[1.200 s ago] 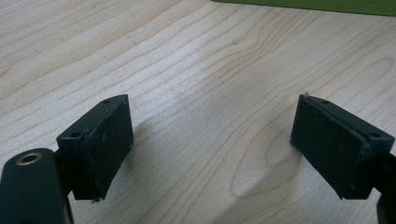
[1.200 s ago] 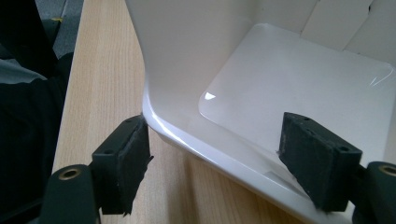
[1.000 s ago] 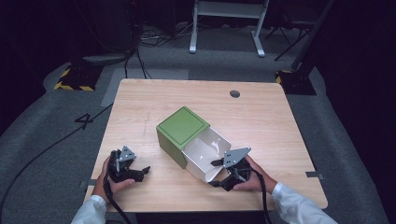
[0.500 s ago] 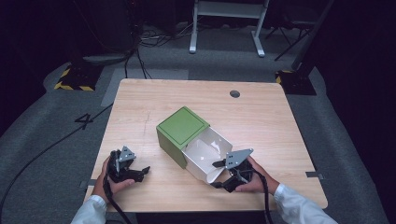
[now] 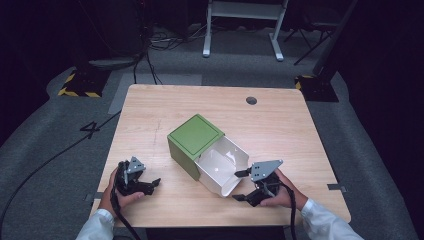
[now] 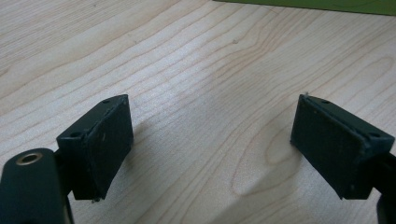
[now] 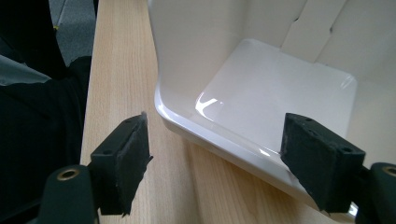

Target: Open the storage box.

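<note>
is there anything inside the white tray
No, in the right gripper view the white tray's glossy floor is bare, with just a light glare on it.

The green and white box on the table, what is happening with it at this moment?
A person holds a gripper in each hand at a wooden table. The right gripper is open at the rim of the white tray, which sticks out of the green box. The left gripper rests open on the table, apart from the box.
</note>
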Demonstrator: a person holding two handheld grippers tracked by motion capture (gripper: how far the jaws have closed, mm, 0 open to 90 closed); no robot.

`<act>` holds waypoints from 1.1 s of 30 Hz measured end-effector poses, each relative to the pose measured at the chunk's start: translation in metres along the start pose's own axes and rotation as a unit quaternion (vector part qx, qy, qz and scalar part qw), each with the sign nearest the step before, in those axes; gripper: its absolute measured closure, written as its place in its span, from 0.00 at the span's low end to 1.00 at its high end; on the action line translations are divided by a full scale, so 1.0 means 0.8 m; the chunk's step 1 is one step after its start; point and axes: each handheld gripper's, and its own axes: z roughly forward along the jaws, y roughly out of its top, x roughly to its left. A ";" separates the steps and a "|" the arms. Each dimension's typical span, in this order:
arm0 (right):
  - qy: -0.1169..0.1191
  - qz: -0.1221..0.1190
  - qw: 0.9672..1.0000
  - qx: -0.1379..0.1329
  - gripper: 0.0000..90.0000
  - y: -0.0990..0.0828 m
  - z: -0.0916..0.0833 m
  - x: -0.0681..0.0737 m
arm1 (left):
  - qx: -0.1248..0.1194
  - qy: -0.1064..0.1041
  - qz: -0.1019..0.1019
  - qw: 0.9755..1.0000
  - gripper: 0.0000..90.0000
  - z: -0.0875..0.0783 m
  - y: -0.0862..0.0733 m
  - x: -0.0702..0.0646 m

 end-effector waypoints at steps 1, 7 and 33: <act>-0.003 0.000 1.000 -0.002 0.27 0.000 -0.003 0.000 | 0.000 0.000 0.000 1.000 0.15 0.000 0.000 0.000; -0.027 0.000 1.000 -0.012 0.27 -0.003 -0.025 -0.007 | 0.000 0.000 0.000 1.000 0.15 0.000 0.000 0.000; -0.169 0.062 0.984 0.011 0.24 -0.069 -0.101 -0.056 | 0.000 0.000 0.000 1.000 0.15 0.000 0.000 0.000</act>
